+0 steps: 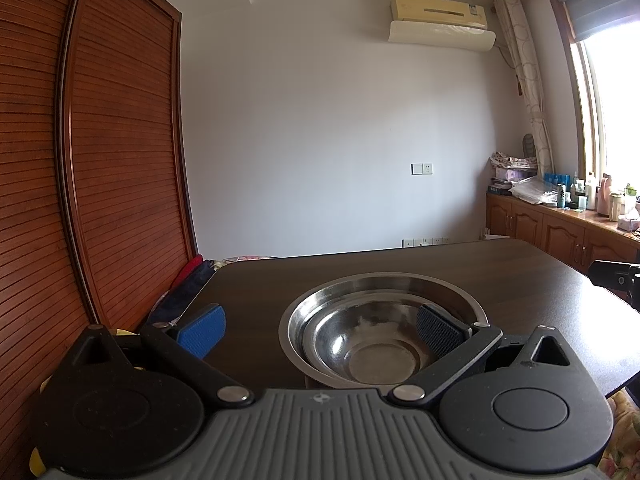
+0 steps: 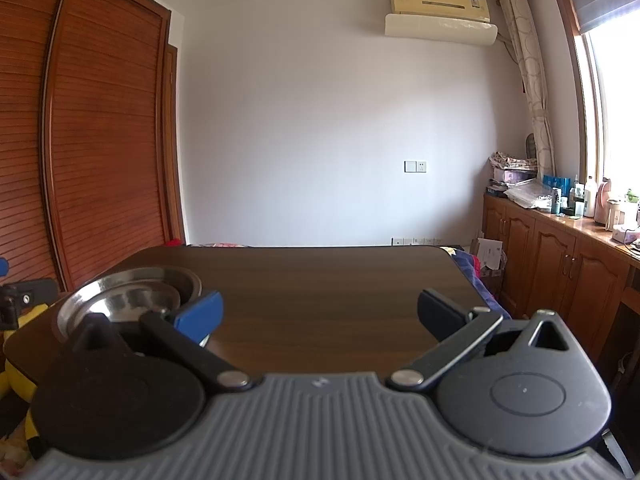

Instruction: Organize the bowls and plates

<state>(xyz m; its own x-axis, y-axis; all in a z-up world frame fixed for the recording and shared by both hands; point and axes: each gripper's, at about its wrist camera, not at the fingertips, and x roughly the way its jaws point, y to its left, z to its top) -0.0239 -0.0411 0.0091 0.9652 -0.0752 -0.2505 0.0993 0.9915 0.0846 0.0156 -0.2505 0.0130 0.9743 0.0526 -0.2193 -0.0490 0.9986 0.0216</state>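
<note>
On the desk, left wrist view:
- Left tool point(image 1: 320, 326): spread wide, holding nothing; the right blue pad point(image 1: 438, 334) hangs over the bowls' right side, the left pad point(image 1: 206, 330) stands clear of them over the desk point(image 1: 520, 280).
- Large steel bowl point(image 1: 372, 286): upright near the desk's near edge, rim level.
- Smaller steel bowl point(image 1: 376, 344): nested inside the large one, sitting off-centre toward the near side; nothing in it that I can see, only reflections.
- Risk: if the left tool closes from this spot, I judge it would catch one wall only and could tip the inner bowl or drag both toward the edge; polished steel would likely slip in the pads.
- Unclear: whether the right pad touches the inner rim or only hovers above it.

From the right wrist view:
- Right tool point(image 2: 320, 312): also wide apart, nothing between its fingers, over bare desk point(image 2: 320, 280).
- Nested bowls point(image 2: 132, 292): at the desk's left corner, partly hidden behind the tool's left finger point(image 2: 200, 314).
- Risk: bowls sit close to the corner, so a sideways nudge from either tool could push them off.
- Plates: none visible in either view.
</note>
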